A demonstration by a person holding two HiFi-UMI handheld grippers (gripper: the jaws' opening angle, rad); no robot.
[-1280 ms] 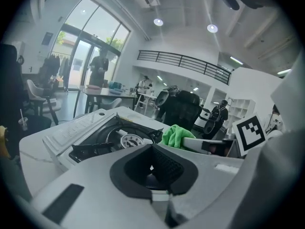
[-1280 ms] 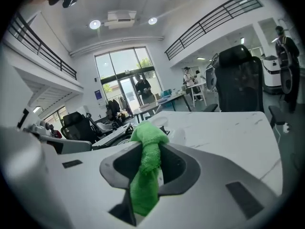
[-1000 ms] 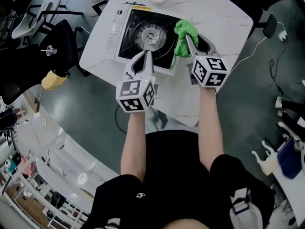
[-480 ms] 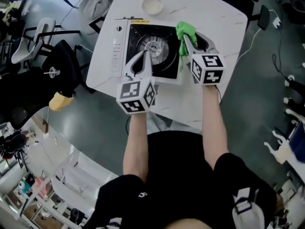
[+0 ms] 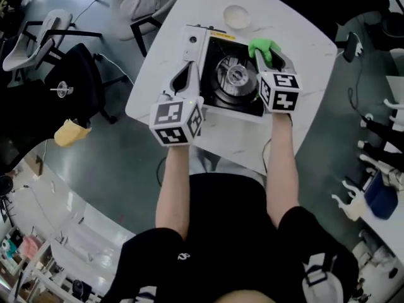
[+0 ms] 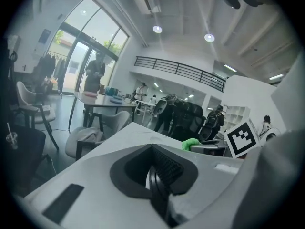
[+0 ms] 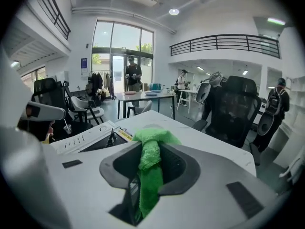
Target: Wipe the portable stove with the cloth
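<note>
Over the portable stove, the right gripper clamps the green cloth near the far edge, while the left gripper sits closed and empty above its left side.

Black short-sleeved top, black legwear with small white prints. The left gripper and right gripper match — pale grey shells, dark ribbed jaws, and behind those a cube of black-and-white square markers.

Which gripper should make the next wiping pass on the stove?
Right. The right gripper has the green cloth in its jaws at the far right corner of the portable stove; the left gripper has its jaws together, holding nothing.
</note>
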